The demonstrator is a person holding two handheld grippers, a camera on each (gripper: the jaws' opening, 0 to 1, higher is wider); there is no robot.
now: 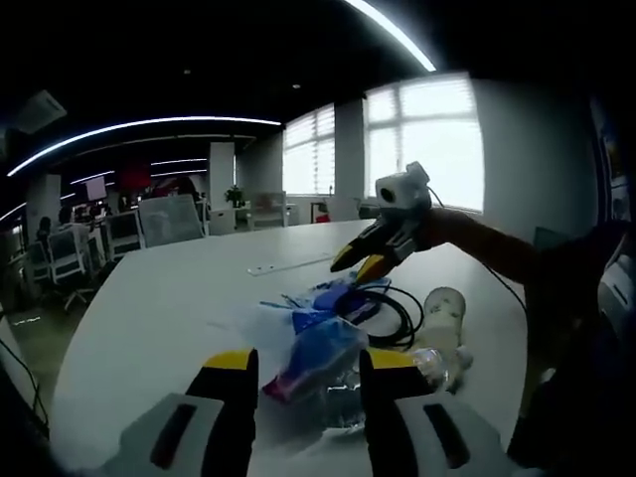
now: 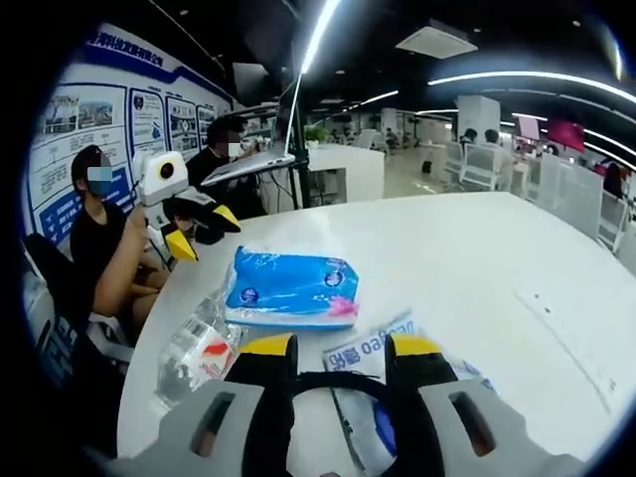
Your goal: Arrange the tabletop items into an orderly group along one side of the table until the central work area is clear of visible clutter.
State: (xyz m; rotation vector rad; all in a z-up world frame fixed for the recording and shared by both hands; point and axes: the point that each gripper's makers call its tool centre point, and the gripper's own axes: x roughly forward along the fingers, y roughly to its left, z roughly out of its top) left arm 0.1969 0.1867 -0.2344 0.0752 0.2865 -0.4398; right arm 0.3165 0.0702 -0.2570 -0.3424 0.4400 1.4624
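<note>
A blue tissue packet [image 1: 320, 350] [image 2: 293, 288] lies on the white table [image 1: 169, 308] [image 2: 477, 258], in a heap with a coiled black cable [image 1: 390, 316] [image 2: 338, 382] and clear plastic bottles [image 1: 439, 364] [image 2: 199, 353]. My left gripper [image 1: 308, 366] [image 2: 203, 231] stands open just short of the packet, nothing between its fingers. My right gripper [image 2: 341, 350] [image 1: 360, 262] is open over the far side of the heap. The cable's loop arcs between its jaws near their base. A printed blue-and-white wrapper [image 2: 370, 350] lies under it.
A pale cup-like bottle [image 1: 443, 304] stands beside the cable. A thin white strip [image 1: 288, 264] lies farther out on the table. Office chairs [image 1: 169, 217] and desks lie beyond. Two people [image 2: 99, 234] sit at the table's edge near a raised laptop [image 2: 248, 164].
</note>
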